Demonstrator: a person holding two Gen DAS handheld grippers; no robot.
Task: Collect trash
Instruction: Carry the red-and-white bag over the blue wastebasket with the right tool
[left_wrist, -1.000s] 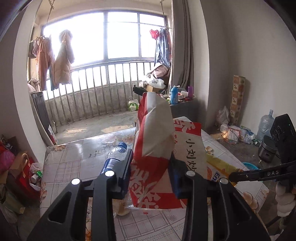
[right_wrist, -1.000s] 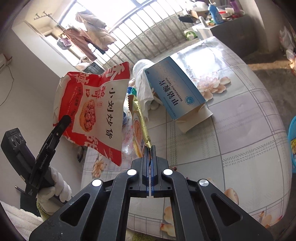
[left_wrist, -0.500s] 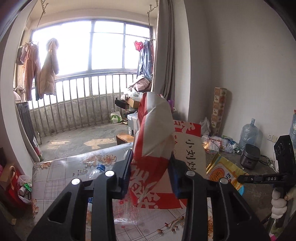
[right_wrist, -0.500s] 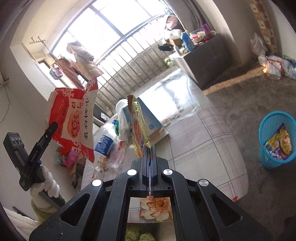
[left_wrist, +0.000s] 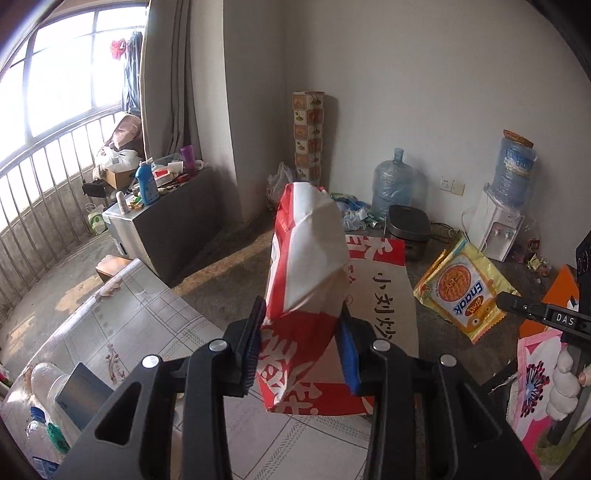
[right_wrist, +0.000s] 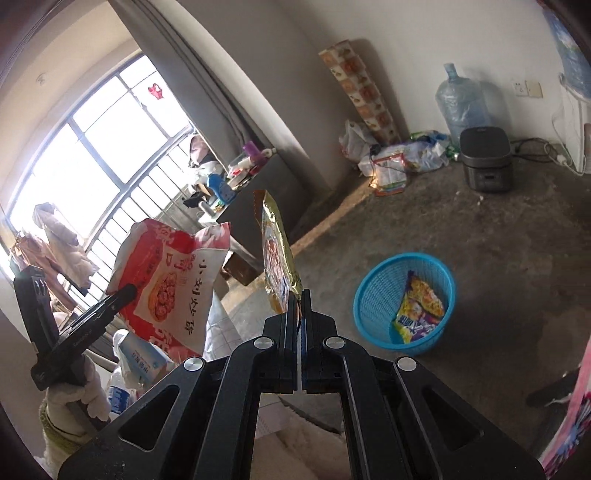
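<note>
Red-white snack bag (left_wrist: 306, 291) in left jaws' pinch, yellow noodle pkt (right_wrist: 277, 254) in right jaws' pinch.

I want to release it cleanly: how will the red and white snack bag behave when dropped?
The red and white snack bag, pinched in the left gripper, looks creased and empty, so probably light and floppy. It may flutter rather than fall straight into the blue basket.

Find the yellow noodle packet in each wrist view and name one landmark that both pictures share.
Left wrist view: yellow noodle packet, right of centre, face-on, hanging over the floor.
Right wrist view: same packet, centre, edge-on, above the fingers.
Shared landmark: black rice cooker on the floor.
</note>
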